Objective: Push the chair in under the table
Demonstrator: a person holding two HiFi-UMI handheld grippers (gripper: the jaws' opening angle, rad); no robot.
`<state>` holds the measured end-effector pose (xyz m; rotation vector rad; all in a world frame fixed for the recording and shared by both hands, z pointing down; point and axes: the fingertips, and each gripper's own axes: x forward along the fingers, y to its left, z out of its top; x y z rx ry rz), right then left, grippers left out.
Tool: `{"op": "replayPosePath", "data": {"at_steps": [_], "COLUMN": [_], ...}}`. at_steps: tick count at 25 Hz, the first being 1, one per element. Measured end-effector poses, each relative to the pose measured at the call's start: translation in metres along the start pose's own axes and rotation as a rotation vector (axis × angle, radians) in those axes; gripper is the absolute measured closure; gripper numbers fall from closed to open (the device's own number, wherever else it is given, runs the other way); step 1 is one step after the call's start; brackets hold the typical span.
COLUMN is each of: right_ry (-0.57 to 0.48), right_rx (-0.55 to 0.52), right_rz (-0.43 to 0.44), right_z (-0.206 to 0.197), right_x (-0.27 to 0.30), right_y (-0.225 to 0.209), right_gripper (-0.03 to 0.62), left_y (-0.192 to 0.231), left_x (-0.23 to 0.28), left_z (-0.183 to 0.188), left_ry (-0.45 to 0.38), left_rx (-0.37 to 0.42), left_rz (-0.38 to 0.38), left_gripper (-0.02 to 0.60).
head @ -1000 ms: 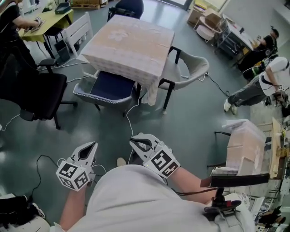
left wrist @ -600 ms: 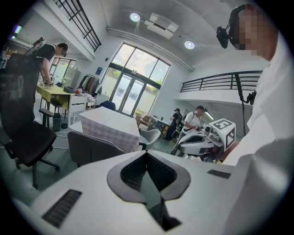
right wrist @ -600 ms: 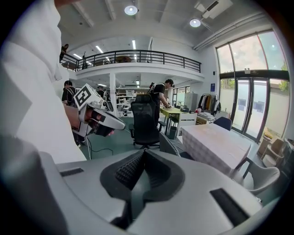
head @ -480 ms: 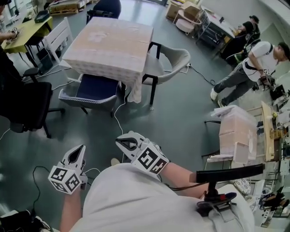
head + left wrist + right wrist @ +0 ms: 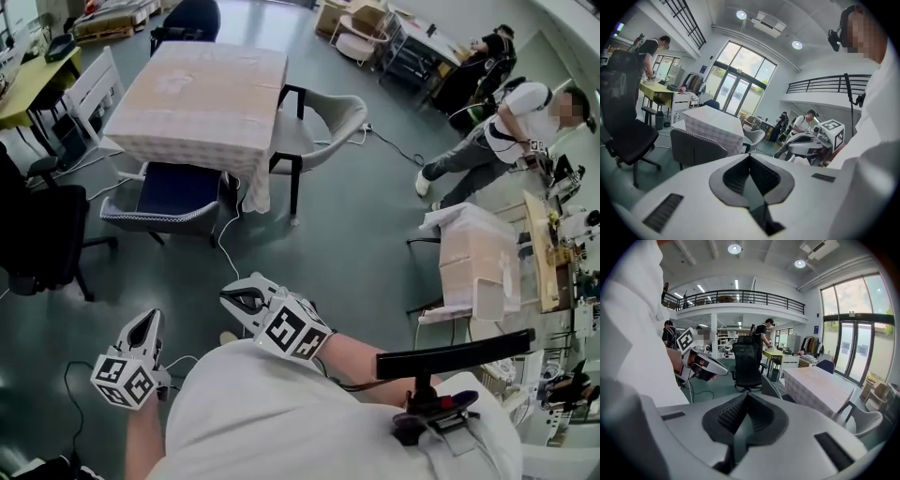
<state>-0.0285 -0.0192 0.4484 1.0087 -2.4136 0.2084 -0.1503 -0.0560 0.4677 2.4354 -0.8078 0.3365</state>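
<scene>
While the grey fabric armchair with the dark blue seat [image 5: 167,192] is standing at the near edge of the square tabletop draped in a pale beige patterned cloth [image 5: 192,89], its back is facing the person and the far edge of its seat is meeting the hanging hem; a pale moulded plastic armchair with black legs [image 5: 323,127] is sitting close against the tabletop's right side, angled toward the corner; a thin white cable [image 5: 225,248] is trailing over the grey-green floor [image 5: 356,234] from under the cloth toward the person.

Both tools are hovering well apart from the grey armchair, low in the head view, just in front of the person's white-shirted torso [image 5: 309,412]; the left tool [image 5: 147,322] is pointing up the frame toward the armchair, and in the left gripper view its jaws are pressing together with nothing between them; the right tool [image 5: 232,298] is hanging beside it, pointing leftward across the frame, its jaws likewise meeting on nothing in the right gripper view.

Further out, a black swivel office chair [image 5: 42,234] is standing left of the grey armchair; a white slatted chair [image 5: 94,89] is standing between the tabletop and a yellow-green desk [image 5: 23,89]; at far right a person in a white shirt [image 5: 497,131] is leaning forward, and nearer, a smaller piece of furniture under pale cloth [image 5: 473,258] is standing.
</scene>
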Motion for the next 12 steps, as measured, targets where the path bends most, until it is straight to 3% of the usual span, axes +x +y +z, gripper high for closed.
{"op": "replayPosePath", "data": {"at_steps": [12], "right_ry": [0.013], "right_rx": [0.020], "right_rz": [-0.026], "right_z": [-0.016], "right_x": [-0.019], "right_y": [-0.025], "right_gripper": [0.580], "left_y": [0.000], "left_x": [0.032], "left_z": [0.001], "left_ry": [0.015], "left_rx": [-0.051], "left_rz": [0.017], "left_gripper": [0.569]}}
